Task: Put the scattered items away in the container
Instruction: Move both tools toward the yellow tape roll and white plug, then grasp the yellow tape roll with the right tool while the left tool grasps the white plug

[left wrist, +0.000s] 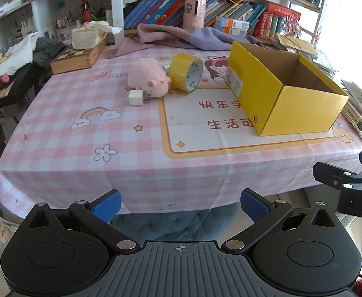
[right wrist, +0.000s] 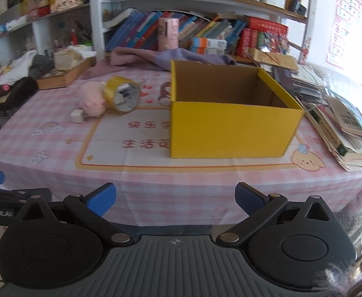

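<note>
Ribbed blue fingers [left wrist: 108,206] apart, both grippers | cardboard box [right wrist: 230,128] | plush pig [left wrist: 148,77]

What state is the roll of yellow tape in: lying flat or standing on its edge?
Standing on its edge: the yellow tape roll shows its open core sideways and leans against the pink plush pig.

Both units same build. Left gripper [left wrist: 180,208]: matte black housing, two round pivot discs, ribbed grey centre plate with a small crosshair mark, black linkage arms with silver pins, blue textured fingers [left wrist: 108,206]. Right gripper [right wrist: 175,200]: identical, blue fingers [right wrist: 103,199]; white lettering on its side, only partly readable, shows in the left view.
</note>
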Motion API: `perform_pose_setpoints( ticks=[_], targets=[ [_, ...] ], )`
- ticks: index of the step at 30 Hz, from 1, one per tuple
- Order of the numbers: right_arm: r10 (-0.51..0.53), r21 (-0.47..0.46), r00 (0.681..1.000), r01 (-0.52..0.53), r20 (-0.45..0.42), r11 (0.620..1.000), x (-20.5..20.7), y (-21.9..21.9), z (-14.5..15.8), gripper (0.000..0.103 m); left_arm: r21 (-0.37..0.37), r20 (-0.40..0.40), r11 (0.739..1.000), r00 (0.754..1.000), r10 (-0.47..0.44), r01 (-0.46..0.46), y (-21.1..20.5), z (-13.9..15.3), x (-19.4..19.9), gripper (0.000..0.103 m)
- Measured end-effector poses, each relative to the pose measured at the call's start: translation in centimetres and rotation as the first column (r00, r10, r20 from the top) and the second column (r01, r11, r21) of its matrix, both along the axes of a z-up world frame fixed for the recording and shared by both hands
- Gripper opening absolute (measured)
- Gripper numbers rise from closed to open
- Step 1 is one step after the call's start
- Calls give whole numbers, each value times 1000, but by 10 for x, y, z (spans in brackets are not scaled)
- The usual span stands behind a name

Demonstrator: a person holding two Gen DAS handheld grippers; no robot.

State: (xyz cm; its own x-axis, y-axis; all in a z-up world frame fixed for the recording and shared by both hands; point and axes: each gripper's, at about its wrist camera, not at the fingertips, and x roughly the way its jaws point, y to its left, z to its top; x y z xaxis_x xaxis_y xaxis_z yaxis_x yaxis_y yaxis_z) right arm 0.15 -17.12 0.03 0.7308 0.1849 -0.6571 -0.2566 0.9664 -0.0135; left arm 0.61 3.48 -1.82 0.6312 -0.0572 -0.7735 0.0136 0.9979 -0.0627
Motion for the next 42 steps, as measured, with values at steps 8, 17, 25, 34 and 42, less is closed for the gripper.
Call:
perform_pose_setpoints(
  ticks=[8, 17, 25, 34, 42],
  targets=[
    [106, 40, 994, -107, 31, 993, -6, 18, 8, 102, -20, 26, 999, 999, 34, -34, 15, 3, -13, 103],
    [164, 64, 984, -168, 64, 984, -1, 28, 10, 101, -15, 51, 998, 997, 61, -60, 22, 5, -14, 102],
    [222, 91, 973, -228, 65, 969, 30, 48, 9, 101, 14, 84, 994, 991, 108, -109, 35, 6, 2, 101],
    [275, 101, 959, -281, 68, 954, 92, 67, 12, 101, 64, 122, 990, 986, 118, -126, 44, -3, 44, 101],
    [359, 41, 928, -365, 100, 930, 161, 100, 16, 101, 48, 151, 990, 980, 126, -134, 50, -16, 99, 102]
  ],
)
